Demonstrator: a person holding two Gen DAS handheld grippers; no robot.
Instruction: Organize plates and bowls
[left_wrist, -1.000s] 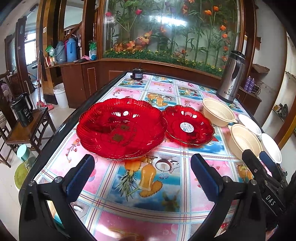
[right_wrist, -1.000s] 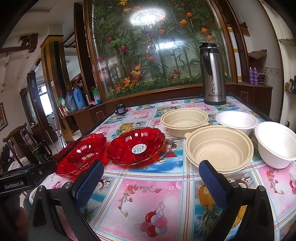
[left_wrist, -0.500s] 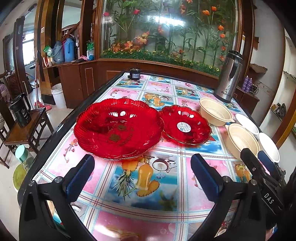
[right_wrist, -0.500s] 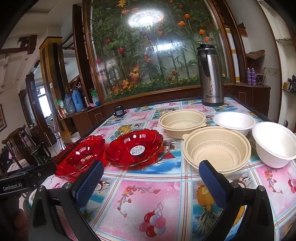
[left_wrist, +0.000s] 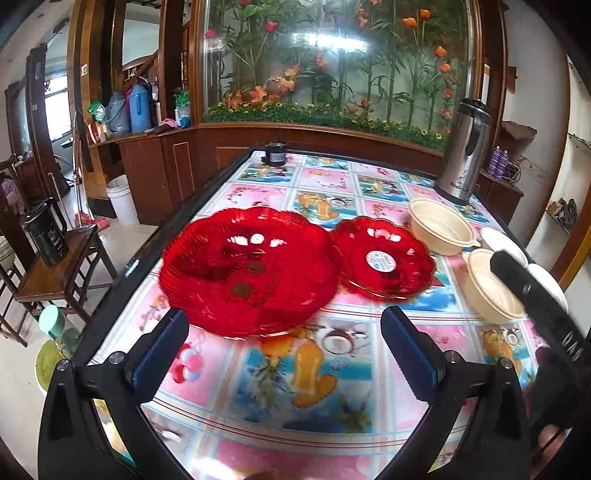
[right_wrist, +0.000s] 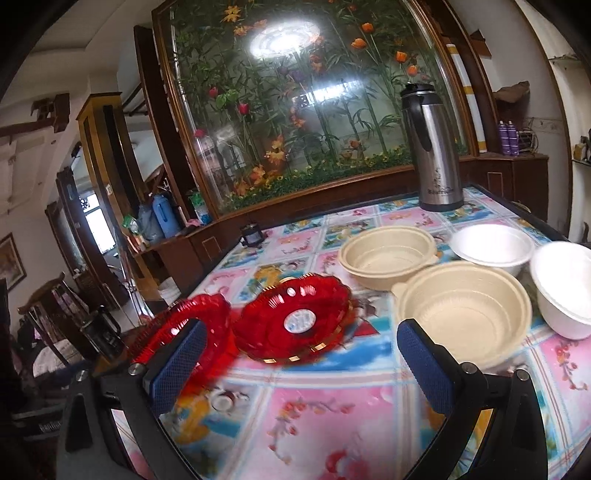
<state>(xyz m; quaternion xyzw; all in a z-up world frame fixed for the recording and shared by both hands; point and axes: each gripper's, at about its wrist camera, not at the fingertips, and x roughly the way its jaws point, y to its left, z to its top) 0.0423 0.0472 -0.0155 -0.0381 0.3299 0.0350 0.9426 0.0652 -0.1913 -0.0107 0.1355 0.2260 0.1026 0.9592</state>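
Observation:
A large red plate (left_wrist: 247, 271) lies on the table just beyond my open left gripper (left_wrist: 284, 350). A smaller red plate (left_wrist: 384, 258) with a white sticker lies to its right, touching it; it also shows in the right wrist view (right_wrist: 295, 321). Two beige bowls (right_wrist: 461, 314) (right_wrist: 388, 254) and two white bowls (right_wrist: 491, 247) (right_wrist: 565, 288) stand to the right. My right gripper (right_wrist: 299, 365) is open and empty, above the table in front of the small red plate and the near beige bowl. The large red plate (right_wrist: 181, 325) shows at the left behind its left finger.
A steel thermos (right_wrist: 432, 147) stands at the table's far right. A small dark jar (left_wrist: 275, 153) sits at the far edge. The table's left edge (left_wrist: 122, 291) drops to a wooden chair (left_wrist: 55, 273) with a black jug. A glass flower cabinet stands behind.
My left gripper has pulled back and swung slightly left, so the plates look smaller and farther right. My right gripper has tilted and shifted left, bringing the bowls more to the right.

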